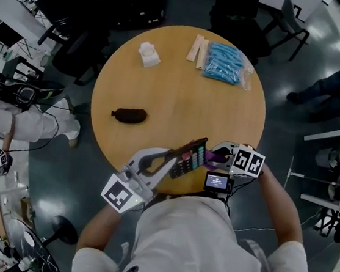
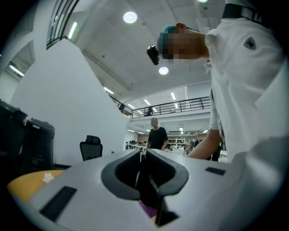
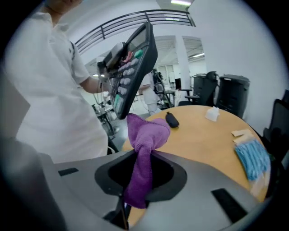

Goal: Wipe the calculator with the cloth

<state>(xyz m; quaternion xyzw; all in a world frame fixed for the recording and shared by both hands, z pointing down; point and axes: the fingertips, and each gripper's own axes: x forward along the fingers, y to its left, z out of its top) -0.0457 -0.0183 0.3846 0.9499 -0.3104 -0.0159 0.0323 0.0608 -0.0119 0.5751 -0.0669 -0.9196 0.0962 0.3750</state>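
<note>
My left gripper is shut on the calculator, a dark slab with coloured keys held tilted above the near edge of the round wooden table. In the left gripper view the calculator shows edge-on as a thin dark strip between the jaws. My right gripper is shut on a purple cloth. The cloth's bunched end sticks up out of the right gripper and touches the lower edge of the calculator, which faces this camera keys first.
On the table lie a black pouch at the left, a white crumpled piece at the back, and a bag of blue items beside pale wooden strips. Office chairs ring the table. A person stands far off.
</note>
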